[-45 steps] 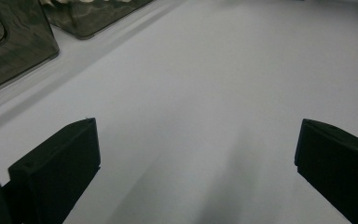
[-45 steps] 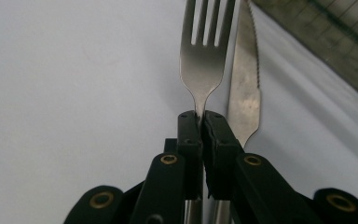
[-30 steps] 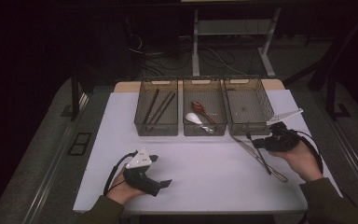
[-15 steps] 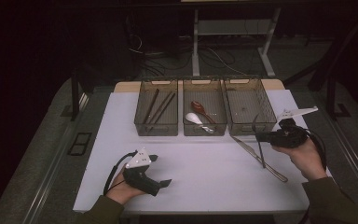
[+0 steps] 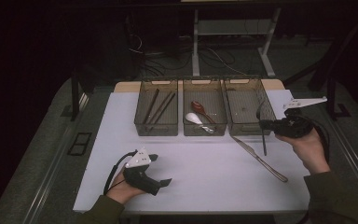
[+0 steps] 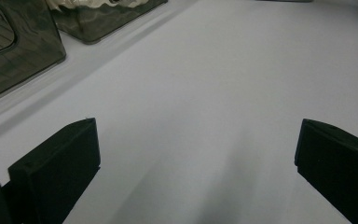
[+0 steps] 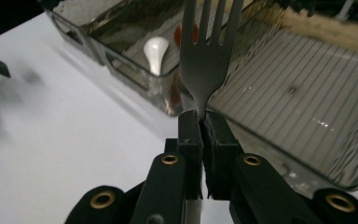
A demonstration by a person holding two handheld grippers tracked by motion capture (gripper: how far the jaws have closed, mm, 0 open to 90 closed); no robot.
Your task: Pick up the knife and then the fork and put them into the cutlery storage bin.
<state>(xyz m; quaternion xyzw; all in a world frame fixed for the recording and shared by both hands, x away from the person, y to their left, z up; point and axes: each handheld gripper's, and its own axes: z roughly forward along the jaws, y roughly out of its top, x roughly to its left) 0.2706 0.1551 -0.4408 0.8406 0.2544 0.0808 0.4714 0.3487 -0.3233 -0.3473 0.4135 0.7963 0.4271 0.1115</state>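
A metal fork (image 7: 208, 60) stands tines-up between the jaws of my right gripper (image 7: 200, 122), which is shut on its neck. From above, the fork (image 5: 264, 141) hangs handle-down from that gripper (image 5: 265, 125), just off the front right corner of the empty right bin (image 5: 244, 129). A table knife (image 5: 259, 159) lies slantwise on the white table below it. My left gripper (image 5: 160, 170) rests near the front left with its jaws wide open and nothing between them; its own view has bare table between the fingers (image 6: 56, 168).
Three smoky plastic bins stand in a row at the back. The left bin (image 5: 155, 130) holds dark chopsticks (image 5: 158, 107); the middle bin (image 5: 204, 131) holds a white spoon (image 5: 193, 118) and a brown spoon (image 5: 201, 108). A person's hands hold both grippers.
My right gripper has lifted the fork off the table beside the knife and carried it up towards the right bin. The left gripper has stayed put.
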